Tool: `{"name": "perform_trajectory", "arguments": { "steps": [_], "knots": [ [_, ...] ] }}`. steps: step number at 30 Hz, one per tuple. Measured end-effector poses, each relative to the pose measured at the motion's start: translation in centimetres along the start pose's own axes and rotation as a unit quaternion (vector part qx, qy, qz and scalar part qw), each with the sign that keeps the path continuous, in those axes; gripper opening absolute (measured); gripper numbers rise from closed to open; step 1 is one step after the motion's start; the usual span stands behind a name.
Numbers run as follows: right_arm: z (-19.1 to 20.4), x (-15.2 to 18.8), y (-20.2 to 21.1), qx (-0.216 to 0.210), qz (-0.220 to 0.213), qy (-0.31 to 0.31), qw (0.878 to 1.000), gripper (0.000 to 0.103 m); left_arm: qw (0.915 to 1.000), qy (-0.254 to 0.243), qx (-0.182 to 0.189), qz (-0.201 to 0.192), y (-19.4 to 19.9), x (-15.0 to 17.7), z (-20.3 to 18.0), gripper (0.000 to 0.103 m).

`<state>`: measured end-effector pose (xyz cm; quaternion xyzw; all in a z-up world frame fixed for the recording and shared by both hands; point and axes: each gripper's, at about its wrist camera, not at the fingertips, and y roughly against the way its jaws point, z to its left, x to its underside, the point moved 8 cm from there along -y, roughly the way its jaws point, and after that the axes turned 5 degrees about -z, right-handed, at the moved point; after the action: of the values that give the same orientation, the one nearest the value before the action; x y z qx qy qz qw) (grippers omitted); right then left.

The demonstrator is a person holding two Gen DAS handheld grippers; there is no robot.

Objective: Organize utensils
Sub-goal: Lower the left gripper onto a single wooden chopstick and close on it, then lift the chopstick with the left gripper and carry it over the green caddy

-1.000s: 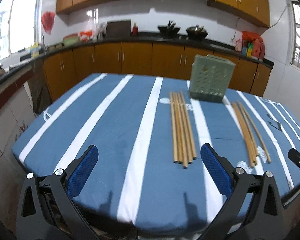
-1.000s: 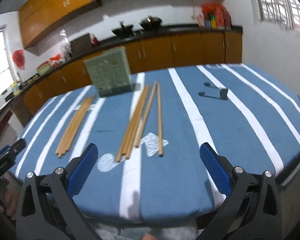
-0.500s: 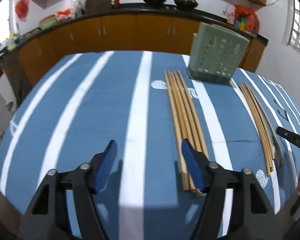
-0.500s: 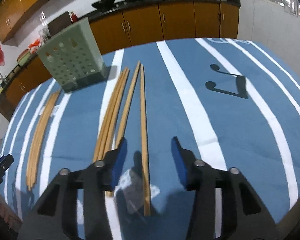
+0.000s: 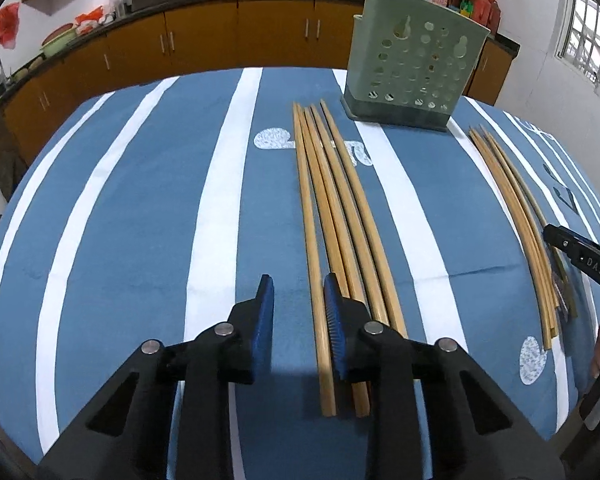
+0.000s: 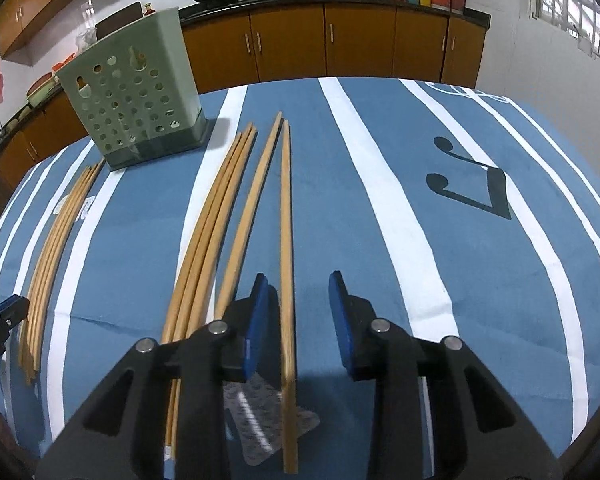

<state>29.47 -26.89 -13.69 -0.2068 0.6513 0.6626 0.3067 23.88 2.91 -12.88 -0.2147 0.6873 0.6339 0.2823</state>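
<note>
Left wrist view: the left tool (image 5: 298, 316) sits low over the near edge of the counter (image 5: 140, 208), its blue-padded jaws partly open with a narrow gap. The leftmost stick of the left bundle of chopsticks (image 5: 332, 216) runs through that gap, close to the right pad; whether the pad touches it I cannot tell, and nothing is clamped. The other sticks of this bundle lie side by side just right of the tool, their far tips pointing at the green perforated utensil holder (image 5: 412, 60), which stands upright toward the far edge. A blue cloth with white stripes covers the counter.

Right wrist view: the right tool (image 6: 296, 312) is also down near the counter's near edge, jaws partly open and gripping nothing. A single chopstick (image 6: 287, 240) lies between the pads, closer to the left one. Just left of it a second loose stick angles away, and beyond that the right bundle of chopsticks (image 6: 212, 224) lies in a tight row. The holder stands beyond these toward the far left corner.
</note>
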Motion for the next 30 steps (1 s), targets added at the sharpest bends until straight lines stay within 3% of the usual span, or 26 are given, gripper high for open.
{"name": "perform_trajectory", "arguments": {
  "steps": [3, 5, 7, 12, 16, 30],
  "knots": [
    [0.3, -0.2, -0.2, 0.003, -0.002, 0.011, 1.0, 0.031, 0.9999, -0.007, -0.009, 0.001, -0.4, -0.5, -0.1, 0.02],
    [0.4, -0.4, -0.5, 0.006, -0.005, 0.018, 1.0, 0.015, 0.9997, -0.013, -0.02, 0.001, -0.9, -1.0, 0.0, 0.014],
    [0.3, -0.9, -0.8, 0.001, -0.004, 0.013, 1.0, 0.008, 0.9994, -0.013, -0.032, 0.002, -1.5, -1.8, 0.6, 0.009],
    [-1.3, -2.6, -2.2, 0.004, -0.006, -0.007, 1.0, 0.008, 0.9985, 0.01, -0.054, -0.001, -3.0, -3.9, 3.4, 0.008],
    [-2.8, -3.7, -3.2, 0.013, -0.017, -0.023, 1.0, 0.008, 0.9983, 0.033, -0.046, -0.014, -3.7, -5.0, 5.2, 0.008],
    [-3.3, -2.7, -2.3, -0.002, -0.013, -0.037, 0.999, 0.009, 0.9989, 0.035, -0.025, -0.021, -2.8, -3.9, 5.3, 0.008]
  ]
}}
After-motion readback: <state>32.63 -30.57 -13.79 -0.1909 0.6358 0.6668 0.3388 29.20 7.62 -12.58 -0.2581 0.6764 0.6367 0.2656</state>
